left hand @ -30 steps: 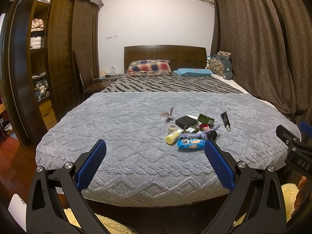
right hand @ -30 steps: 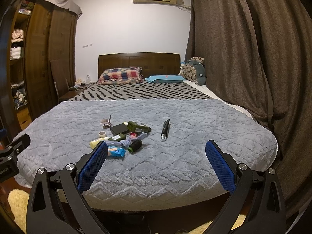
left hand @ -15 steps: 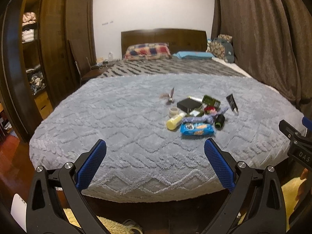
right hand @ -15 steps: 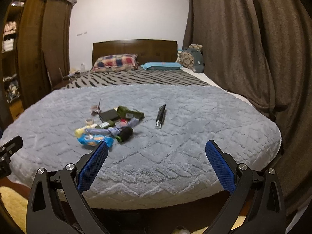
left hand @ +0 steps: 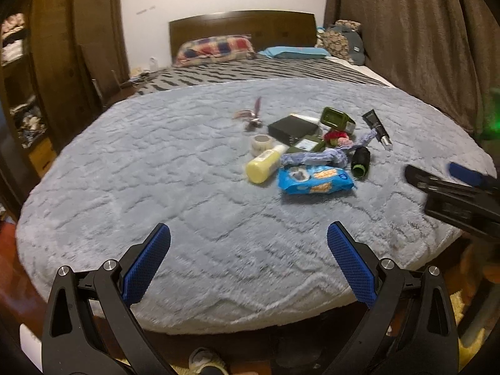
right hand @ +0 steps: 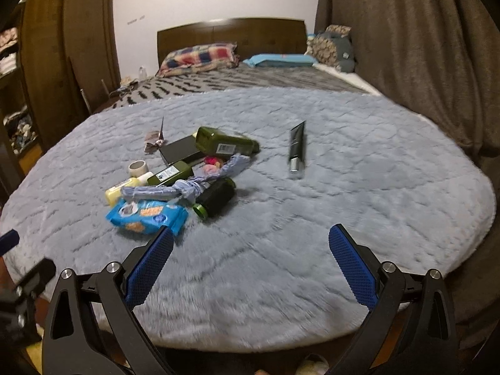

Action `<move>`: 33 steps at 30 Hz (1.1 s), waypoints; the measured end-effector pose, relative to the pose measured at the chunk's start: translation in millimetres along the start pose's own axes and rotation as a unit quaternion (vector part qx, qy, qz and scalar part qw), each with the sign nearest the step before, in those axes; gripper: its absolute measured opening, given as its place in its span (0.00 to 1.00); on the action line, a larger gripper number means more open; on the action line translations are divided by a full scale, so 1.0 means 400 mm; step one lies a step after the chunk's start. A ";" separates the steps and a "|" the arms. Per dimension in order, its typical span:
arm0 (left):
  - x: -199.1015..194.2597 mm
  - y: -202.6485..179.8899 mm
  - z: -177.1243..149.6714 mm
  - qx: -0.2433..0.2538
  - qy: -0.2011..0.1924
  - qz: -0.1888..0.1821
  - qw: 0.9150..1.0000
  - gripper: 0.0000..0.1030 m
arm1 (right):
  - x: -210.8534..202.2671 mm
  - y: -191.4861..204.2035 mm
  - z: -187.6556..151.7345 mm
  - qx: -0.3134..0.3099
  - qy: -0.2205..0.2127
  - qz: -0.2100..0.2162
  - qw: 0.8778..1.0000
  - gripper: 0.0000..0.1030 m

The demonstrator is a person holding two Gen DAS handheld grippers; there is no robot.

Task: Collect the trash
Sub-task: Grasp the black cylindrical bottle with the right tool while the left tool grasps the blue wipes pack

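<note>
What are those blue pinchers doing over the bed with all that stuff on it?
A person holds two grippers over the grey blanket to collect trash. The left gripper and right gripper are both open and hold nothing. A pile of things lies ahead, not yet touched: a blue snack packet, a yellow bottle, a black box, a roll of tape and a dark tube lying apart from the rest.

Trash pile (left hand: 307, 150) (blue packet (left hand: 315, 179) nearest) lies clustered on the grey blanket (left hand: 156, 187)
</note>
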State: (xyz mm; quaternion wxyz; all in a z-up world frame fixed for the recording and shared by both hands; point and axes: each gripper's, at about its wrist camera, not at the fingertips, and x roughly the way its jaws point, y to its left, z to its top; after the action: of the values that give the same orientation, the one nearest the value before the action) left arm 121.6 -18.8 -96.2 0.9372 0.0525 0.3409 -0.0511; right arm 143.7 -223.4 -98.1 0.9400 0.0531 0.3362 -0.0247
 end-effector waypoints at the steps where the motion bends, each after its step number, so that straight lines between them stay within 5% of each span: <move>1: 0.014 -0.005 0.004 0.005 0.002 0.001 1.000 0.92 | 0.017 0.001 0.005 0.003 0.006 0.005 1.000 0.90; 6: 0.067 -0.009 0.006 0.009 0.014 -0.002 1.000 0.92 | 0.106 0.027 0.043 0.014 0.025 0.032 0.999 0.82; 9: 0.087 -0.004 0.005 0.007 0.022 -0.005 1.000 0.92 | 0.158 0.042 0.059 0.023 0.046 0.049 0.997 0.60; 12: 0.104 -0.004 0.004 0.006 0.026 -0.010 1.000 0.92 | 0.194 0.050 0.067 0.029 0.062 0.047 0.997 0.51; 23: 0.164 -0.051 0.008 0.012 0.042 -0.041 0.998 0.92 | 0.238 0.021 0.067 0.040 0.082 0.057 0.994 0.31; 33: 0.228 -0.105 0.034 -0.006 0.057 -0.091 0.994 0.92 | 0.173 -0.048 0.064 0.035 0.054 0.039 0.997 0.30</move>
State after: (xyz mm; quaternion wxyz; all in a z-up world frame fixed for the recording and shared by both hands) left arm 194.0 -67.7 -147.3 0.9080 0.0183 0.3975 -0.1312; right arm 211.8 -246.1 -123.8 0.9182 0.1001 0.3832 0.0031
